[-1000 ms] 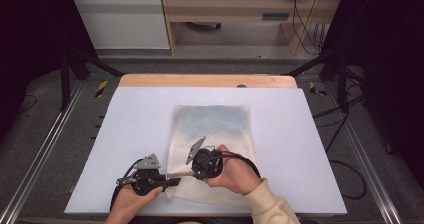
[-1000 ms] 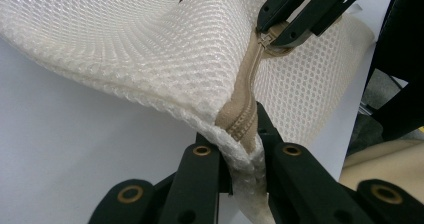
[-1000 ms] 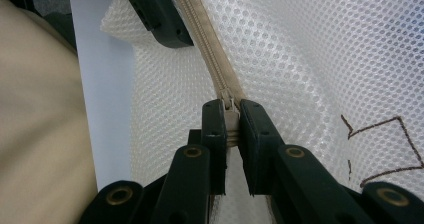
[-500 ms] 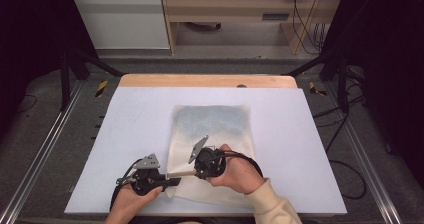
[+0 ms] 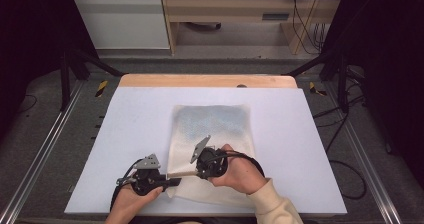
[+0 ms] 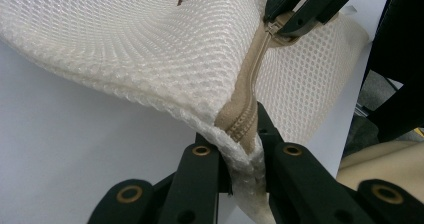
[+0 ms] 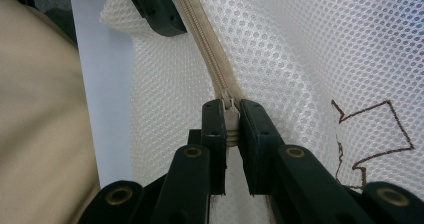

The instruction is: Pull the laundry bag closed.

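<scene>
A cream mesh bag [image 5: 212, 129] lies flat in the middle of the white table, with a tan zipper [image 6: 252, 79] along its near edge. My left gripper [image 5: 170, 182] is shut on the bag's near left corner [image 6: 240, 151], right at the zipper's end. My right gripper [image 5: 192, 171] is shut on the zipper pull [image 7: 231, 119], a short way along the zipper from the left one. In the left gripper view the right gripper's jaws pinch the pull at the top right. A brown arrow [image 7: 372, 136] is drawn on the mesh beside the right jaws.
The white table mat [image 5: 125, 134] spreads around the bag, with a wooden strip [image 5: 207, 80] at its far edge. Metal rails [image 5: 45, 149] run along both sides. A cream sleeve [image 5: 275, 206] comes in from the bottom right.
</scene>
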`<state>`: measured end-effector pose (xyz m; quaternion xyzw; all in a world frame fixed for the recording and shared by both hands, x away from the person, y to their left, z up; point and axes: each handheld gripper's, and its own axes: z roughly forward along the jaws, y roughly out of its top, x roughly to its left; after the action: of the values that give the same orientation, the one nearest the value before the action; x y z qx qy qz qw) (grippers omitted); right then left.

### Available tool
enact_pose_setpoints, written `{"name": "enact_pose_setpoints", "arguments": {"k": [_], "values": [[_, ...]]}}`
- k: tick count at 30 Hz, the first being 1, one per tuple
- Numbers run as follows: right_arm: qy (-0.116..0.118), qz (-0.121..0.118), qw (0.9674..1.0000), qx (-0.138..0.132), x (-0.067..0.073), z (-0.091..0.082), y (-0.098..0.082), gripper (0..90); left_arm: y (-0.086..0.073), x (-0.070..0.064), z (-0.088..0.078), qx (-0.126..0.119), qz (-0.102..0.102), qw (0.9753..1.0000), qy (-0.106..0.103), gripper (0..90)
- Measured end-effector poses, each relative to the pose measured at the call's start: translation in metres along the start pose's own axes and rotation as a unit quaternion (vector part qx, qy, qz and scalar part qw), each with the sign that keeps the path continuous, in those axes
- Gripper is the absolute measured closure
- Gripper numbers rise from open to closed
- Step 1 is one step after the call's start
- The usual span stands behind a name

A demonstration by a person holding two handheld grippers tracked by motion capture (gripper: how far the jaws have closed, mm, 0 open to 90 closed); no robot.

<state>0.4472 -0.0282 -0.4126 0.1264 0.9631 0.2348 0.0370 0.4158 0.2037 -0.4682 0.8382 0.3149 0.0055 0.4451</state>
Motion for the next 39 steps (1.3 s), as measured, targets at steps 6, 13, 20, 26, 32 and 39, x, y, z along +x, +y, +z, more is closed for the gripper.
{"name": "enact_pose_setpoints", "arguments": {"k": [6, 13, 20, 26, 32, 39], "values": [[-0.002, 0.001, 1.0000, 0.002, 0.000, -0.001, -0.002, 81.9, 0.000, 0.000, 0.000, 0.001, 0.001, 1.0000, 0.002, 84.3], [-0.004, 0.004, 1.0000, 0.001, -0.001, -0.003, -0.005, 81.9, 0.000, 0.000, 0.000, 0.000, 0.001, 1.0000, 0.001, 84.3], [-0.007, 0.007, 1.0000, 0.001, -0.002, -0.005, -0.007, 81.8, 0.000, -0.001, 0.001, 0.000, 0.000, 1.0000, 0.000, 84.0], [-0.007, 0.011, 0.9999, -0.001, -0.002, -0.006, -0.008, 81.8, 0.001, -0.002, 0.001, 0.001, 0.001, 1.0000, -0.001, 84.0], [-0.009, 0.012, 0.9999, 0.002, -0.002, -0.007, -0.011, 81.8, 0.000, -0.002, 0.002, 0.002, 0.001, 1.0000, -0.003, 84.0], [-0.010, 0.015, 0.9998, 0.001, -0.003, -0.009, -0.014, 81.8, 0.000, -0.002, 0.002, 0.001, 0.001, 1.0000, -0.004, 84.0]]}}
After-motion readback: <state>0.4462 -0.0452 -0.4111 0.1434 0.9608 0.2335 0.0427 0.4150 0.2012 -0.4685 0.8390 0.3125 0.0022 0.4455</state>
